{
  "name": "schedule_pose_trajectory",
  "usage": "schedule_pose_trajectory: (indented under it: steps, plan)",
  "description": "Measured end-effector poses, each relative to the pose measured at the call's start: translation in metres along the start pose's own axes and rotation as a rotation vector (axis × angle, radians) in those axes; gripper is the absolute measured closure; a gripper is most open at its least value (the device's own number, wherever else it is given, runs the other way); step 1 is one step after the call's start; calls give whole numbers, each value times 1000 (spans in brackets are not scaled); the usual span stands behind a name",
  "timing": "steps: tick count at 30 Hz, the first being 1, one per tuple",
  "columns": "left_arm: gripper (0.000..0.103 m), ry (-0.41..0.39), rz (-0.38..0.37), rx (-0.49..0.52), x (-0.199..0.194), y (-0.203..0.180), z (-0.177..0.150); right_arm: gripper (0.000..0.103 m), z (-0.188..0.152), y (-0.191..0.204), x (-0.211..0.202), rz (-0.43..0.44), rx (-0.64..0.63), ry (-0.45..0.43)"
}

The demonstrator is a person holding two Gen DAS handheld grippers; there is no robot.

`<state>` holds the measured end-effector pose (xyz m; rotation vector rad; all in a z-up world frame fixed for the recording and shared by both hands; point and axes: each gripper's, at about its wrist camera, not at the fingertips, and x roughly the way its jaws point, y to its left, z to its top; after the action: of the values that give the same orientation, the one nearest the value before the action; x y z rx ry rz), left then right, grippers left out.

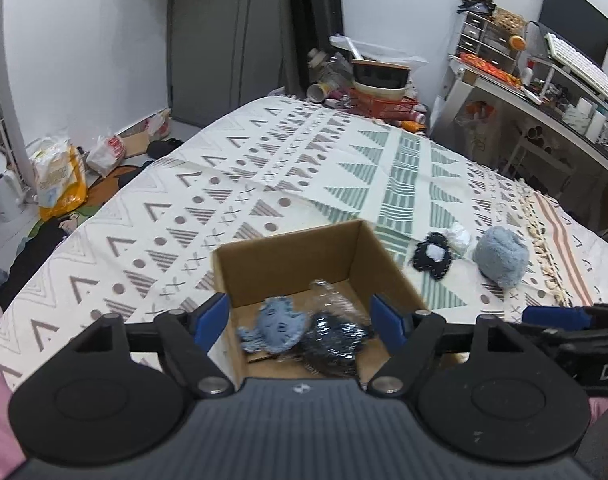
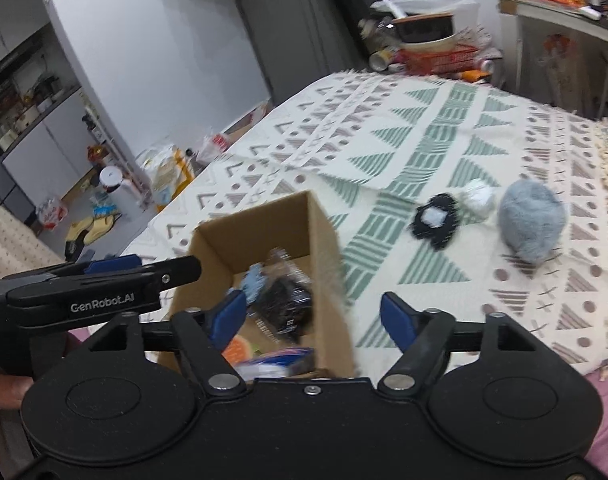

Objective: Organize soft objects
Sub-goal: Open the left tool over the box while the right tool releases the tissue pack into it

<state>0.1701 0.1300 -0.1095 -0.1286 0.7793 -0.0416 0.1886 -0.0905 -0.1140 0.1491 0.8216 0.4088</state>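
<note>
Jaws of both grippers gape above cardboard box (image 1: 288,264) holding blue plush (image 1: 278,326), black plush (image 1: 335,340).

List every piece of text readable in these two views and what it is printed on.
"GenRobot.AI": white lettering on the side of the left gripper, seen in the right wrist view.
"DA": partial white letters, cut off at the frame edge, on the right gripper, seen in the left wrist view.
Print on the floor bags is too blurred to read.

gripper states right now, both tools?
Left tool: open, empty, above the cardboard box.
Right tool: open, empty, over the box's right wall.
</note>
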Motion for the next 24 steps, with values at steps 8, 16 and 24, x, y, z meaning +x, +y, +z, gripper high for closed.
schedule_pose_trajectory:
  steps: [8, 16, 24]
  plan:
    - [24, 10, -15, 51, 3, -28, 8, 10, 2, -42, -22, -50, 34, -42]
    - [22, -10, 1, 74, 3, -47, 17, 1, 7, -71, -32, -75, 43, -75]
    - [22, -20, 4, 90, 9, -64, 27, 0, 14, -89, -39, -85, 49, -99]
